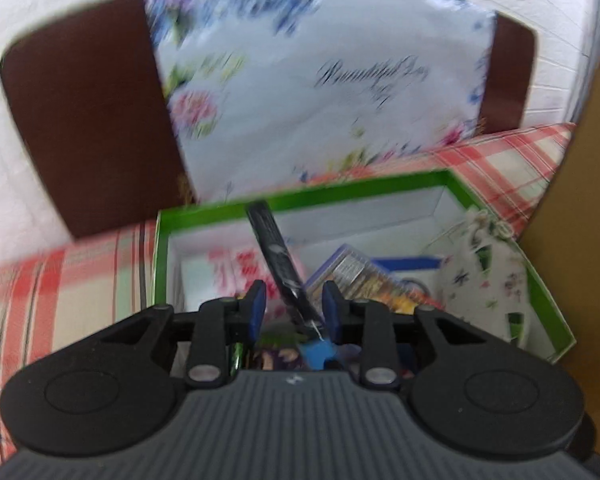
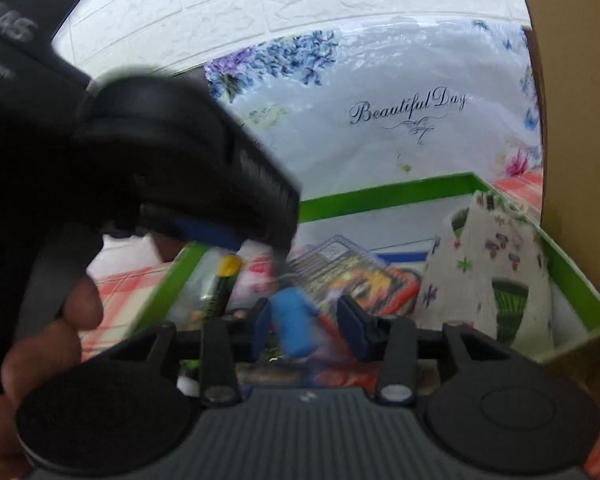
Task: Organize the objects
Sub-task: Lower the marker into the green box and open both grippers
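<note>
Hovering over green box (image 1: 440, 179): left gripper (image 1: 294, 304) apart; right gripper (image 2: 310, 320) apart, blue item (image 2: 294, 320) blurred, perhaps unheld.

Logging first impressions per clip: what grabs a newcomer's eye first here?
The green-rimmed box, crammed with small things, fills the middle, with a floral pouch against its right wall. Behind it stands a floral "Beautiful Day" bag. A black pen-like object slants between the left gripper's fingers.
</note>
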Available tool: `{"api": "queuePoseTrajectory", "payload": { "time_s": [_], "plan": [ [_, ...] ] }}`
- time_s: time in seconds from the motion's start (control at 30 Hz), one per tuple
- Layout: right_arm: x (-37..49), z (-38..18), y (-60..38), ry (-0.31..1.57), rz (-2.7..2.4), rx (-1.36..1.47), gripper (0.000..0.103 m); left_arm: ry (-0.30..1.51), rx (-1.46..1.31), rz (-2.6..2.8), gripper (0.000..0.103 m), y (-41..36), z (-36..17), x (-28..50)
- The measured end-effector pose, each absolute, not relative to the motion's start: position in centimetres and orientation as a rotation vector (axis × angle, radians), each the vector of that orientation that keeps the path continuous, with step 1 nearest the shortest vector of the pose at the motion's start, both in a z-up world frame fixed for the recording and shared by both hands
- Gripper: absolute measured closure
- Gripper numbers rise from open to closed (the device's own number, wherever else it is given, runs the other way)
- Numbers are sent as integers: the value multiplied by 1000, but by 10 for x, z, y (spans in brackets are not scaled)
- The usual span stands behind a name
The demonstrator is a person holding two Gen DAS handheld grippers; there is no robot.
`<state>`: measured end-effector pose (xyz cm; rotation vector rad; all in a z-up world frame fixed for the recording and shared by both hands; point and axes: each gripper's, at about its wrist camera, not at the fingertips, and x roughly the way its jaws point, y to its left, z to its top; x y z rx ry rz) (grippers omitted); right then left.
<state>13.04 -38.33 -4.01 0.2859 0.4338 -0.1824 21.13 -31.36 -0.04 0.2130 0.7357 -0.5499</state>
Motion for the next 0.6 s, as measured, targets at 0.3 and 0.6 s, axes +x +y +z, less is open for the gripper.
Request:
{"api": "queuePoseTrajectory", "payload": {
  "time_s": [0.3, 0.6],
  "plan": [
    [82, -34, -377, 354, -180, 312, 54, 705, 165, -506, 69, -281, 16, 186],
    [17, -19, -378, 344, -219, 375, 52, 596, 271, -487, 56, -263, 28, 127]
  ]
}}
